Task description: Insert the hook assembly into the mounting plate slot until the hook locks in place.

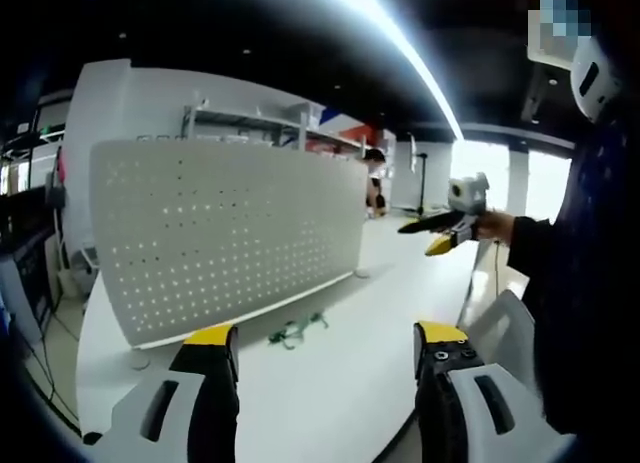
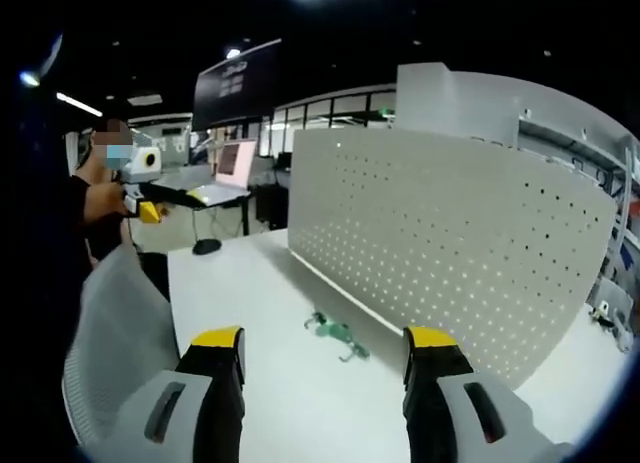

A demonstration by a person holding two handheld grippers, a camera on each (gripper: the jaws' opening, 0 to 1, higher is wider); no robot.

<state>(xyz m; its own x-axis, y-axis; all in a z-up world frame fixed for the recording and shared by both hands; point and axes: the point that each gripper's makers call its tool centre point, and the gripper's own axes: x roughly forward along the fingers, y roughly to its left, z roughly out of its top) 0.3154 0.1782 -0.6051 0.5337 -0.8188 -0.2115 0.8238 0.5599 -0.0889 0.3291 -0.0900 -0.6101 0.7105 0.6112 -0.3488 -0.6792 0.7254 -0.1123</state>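
A white perforated mounting plate (image 1: 230, 233) stands upright along the white table (image 1: 320, 393). In the right gripper view the plate (image 2: 450, 243) runs back on the right. A small green hook assembly (image 1: 297, 330) lies flat on the table just in front of the plate's foot, and it lies the same way in the right gripper view (image 2: 338, 333). My left gripper (image 1: 325, 338) is open and empty, short of the hook. My right gripper (image 2: 322, 341) is open too, holding nothing, also back from the hook. Each gripper shows in the other's view, held up in a hand: right (image 1: 440, 233), left (image 2: 150, 208).
A grey mesh chair (image 2: 110, 323) stands at the table's near edge, beside the person holding the grippers. A laptop (image 2: 225, 178) and a black mouse (image 2: 207, 246) sit on desks beyond. Metal shelving (image 1: 260, 118) rises behind the plate.
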